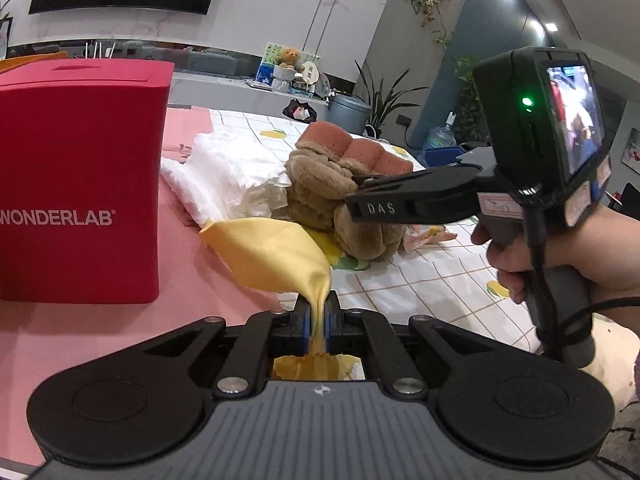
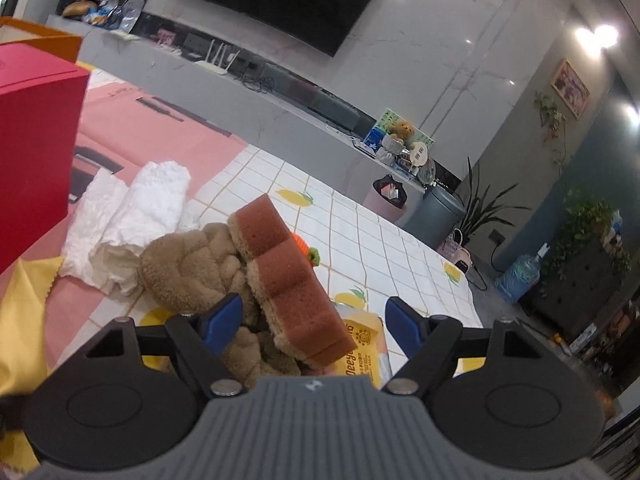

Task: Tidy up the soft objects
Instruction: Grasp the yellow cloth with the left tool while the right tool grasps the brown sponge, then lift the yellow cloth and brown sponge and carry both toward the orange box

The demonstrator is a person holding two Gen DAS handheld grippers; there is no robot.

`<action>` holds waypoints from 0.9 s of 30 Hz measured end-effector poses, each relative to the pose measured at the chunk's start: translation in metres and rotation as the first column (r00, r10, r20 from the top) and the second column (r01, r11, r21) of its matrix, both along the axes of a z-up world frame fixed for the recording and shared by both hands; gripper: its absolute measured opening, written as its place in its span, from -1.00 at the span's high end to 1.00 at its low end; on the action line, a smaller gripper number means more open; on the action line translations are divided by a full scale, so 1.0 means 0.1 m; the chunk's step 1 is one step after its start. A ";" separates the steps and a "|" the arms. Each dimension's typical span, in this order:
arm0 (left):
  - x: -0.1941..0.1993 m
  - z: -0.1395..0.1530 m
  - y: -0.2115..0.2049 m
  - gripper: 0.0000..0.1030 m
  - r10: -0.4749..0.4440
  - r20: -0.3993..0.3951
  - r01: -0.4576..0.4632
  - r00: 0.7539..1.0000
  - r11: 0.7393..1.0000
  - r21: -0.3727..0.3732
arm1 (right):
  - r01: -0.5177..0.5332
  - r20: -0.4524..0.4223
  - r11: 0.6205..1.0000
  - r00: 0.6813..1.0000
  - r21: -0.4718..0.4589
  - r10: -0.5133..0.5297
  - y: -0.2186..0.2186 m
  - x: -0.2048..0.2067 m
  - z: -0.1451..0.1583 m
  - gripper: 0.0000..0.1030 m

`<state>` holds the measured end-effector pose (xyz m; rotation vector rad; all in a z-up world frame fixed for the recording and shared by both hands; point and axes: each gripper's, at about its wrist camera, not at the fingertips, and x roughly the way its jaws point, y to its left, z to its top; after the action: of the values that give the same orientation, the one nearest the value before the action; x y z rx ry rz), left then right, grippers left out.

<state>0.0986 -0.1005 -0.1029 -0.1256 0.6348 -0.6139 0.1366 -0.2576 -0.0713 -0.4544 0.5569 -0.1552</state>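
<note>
My left gripper (image 1: 318, 320) is shut on a corner of a yellow satin cloth (image 1: 272, 252), which drapes forward onto the pink mat. Beyond it lie a brown plush toy (image 1: 324, 192) and a reddish-brown sponge (image 1: 352, 148) leaning on the plush. My right gripper (image 1: 354, 192) reaches in from the right at the plush. In the right wrist view its jaws (image 2: 314, 324) stand wide, the blue pads (image 2: 222, 322) on either side of the sponge (image 2: 288, 276) and the plush (image 2: 192, 264), with a gap to both pads. The yellow cloth (image 2: 24, 312) shows at the left edge.
A red WONDERLAB box (image 1: 76, 184) stands on the pink mat at the left. Crumpled white towels (image 1: 224, 172) lie between the box and the plush. A yellow printed packet (image 2: 360, 344) sits under the sponge, and a small orange object (image 2: 302, 246) behind it. A hand (image 1: 560, 252) holds the right gripper.
</note>
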 end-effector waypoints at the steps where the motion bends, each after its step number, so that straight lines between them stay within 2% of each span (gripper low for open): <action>1: -0.01 0.00 0.00 0.89 0.000 0.004 0.000 1.000 1.000 0.003 | 0.007 0.005 1.000 1.000 0.018 -0.008 -0.02 0.01 -0.01 -0.42; 2: -0.02 0.00 0.00 0.88 -0.004 0.008 0.004 1.000 1.000 0.004 | 0.005 0.004 0.999 1.000 0.038 -0.005 -0.05 0.03 -0.01 -0.36; 4: -0.06 -0.01 0.00 0.86 -0.011 0.020 0.011 1.000 1.000 0.010 | 0.004 -0.007 0.997 1.000 0.076 -0.004 -0.09 0.10 -0.03 0.11; 6: -0.06 -0.02 -0.01 0.86 -0.011 0.026 0.011 1.000 1.000 0.017 | 0.010 -0.020 0.995 1.000 0.098 -0.008 -0.08 0.16 -0.04 0.13; 10: -0.07 -0.02 0.00 0.86 0.005 0.025 -0.005 1.000 1.000 0.022 | -0.014 -0.049 0.996 0.999 0.085 0.018 -0.02 0.16 0.00 0.20; 13: -0.07 0.00 0.01 0.88 0.031 0.024 -0.031 0.999 0.999 0.030 | 0.031 -0.119 0.981 0.993 0.190 -0.008 -0.10 0.15 0.17 0.25; 14: -0.08 0.01 0.02 0.88 0.029 0.025 -0.030 0.999 0.999 0.028 | 0.066 -0.140 0.971 0.990 0.231 -0.034 -0.15 0.13 0.25 0.25; 16: -0.11 0.02 0.05 0.88 0.035 0.026 -0.036 0.999 0.999 0.027 | 0.084 -0.115 0.940 0.992 0.329 -0.048 -0.24 0.01 0.46 0.28; 18: -0.13 0.02 0.07 0.88 0.045 0.021 -0.046 0.999 0.998 0.032 | 0.029 -0.093 0.902 0.996 0.431 0.012 -0.32 -0.14 0.67 0.28; 20: -0.14 0.02 0.10 0.88 0.048 0.013 -0.049 0.999 0.998 0.040 | -0.003 -0.143 0.845 0.985 0.535 0.094 -0.38 -0.27 0.80 0.28; 22: -0.16 0.01 0.12 0.88 0.051 0.010 -0.051 0.999 0.998 0.044 | -0.041 -0.140 0.813 0.979 0.580 0.149 -0.39 -0.43 0.84 0.28; 24: -0.15 0.01 0.15 0.88 0.053 -0.003 -0.053 0.999 0.998 0.029 | -0.035 -0.180 0.809 0.968 0.587 0.173 -0.38 -0.51 0.76 0.28; 27: -0.12 0.01 0.19 0.88 0.057 -0.031 -0.057 0.998 0.998 -0.007 | 0.003 -0.283 0.847 0.943 0.531 0.174 -0.31 -0.46 0.52 0.28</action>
<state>0.0863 -0.0815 -0.1017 -0.1602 0.6569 -0.5602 0.0903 -0.2882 -0.0190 0.0402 0.8685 0.1664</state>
